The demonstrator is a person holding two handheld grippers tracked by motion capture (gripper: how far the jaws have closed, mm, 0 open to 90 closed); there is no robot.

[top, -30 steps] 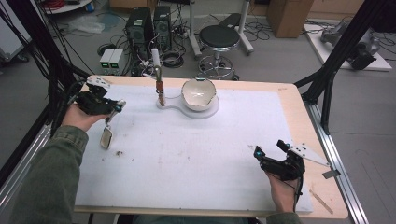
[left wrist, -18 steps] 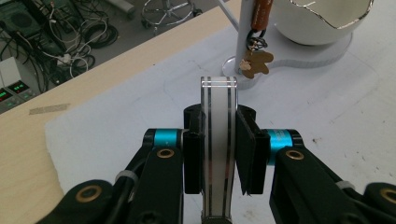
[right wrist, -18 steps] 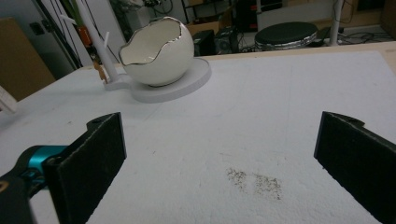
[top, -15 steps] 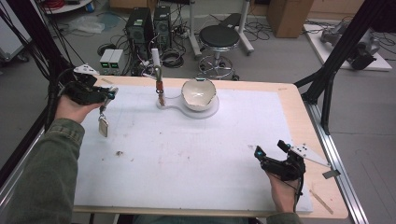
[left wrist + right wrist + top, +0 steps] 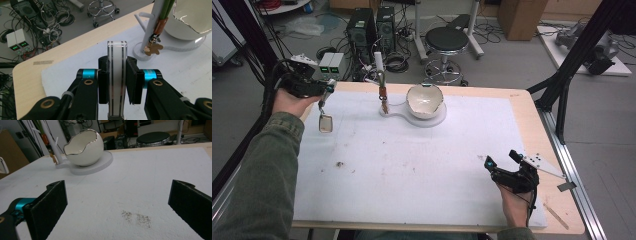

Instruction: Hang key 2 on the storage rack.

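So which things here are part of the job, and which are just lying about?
In the job: left gripper shut on the clear strap; white peg stand; egg-shaped bowl.
Lying about: open right gripper; stool; brown specks.

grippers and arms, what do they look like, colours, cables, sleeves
Both are black two-jaw tools. The left gripper has flat black pads, turquoise collars and brass-coloured pivot pins on its linkage arms; a black cable loops from it in the high view. The right gripper carries a grey three-cornered plate with dark dots, a turquoise accent, and a black cable along the wrist. The left forearm wears an olive-green sleeve.
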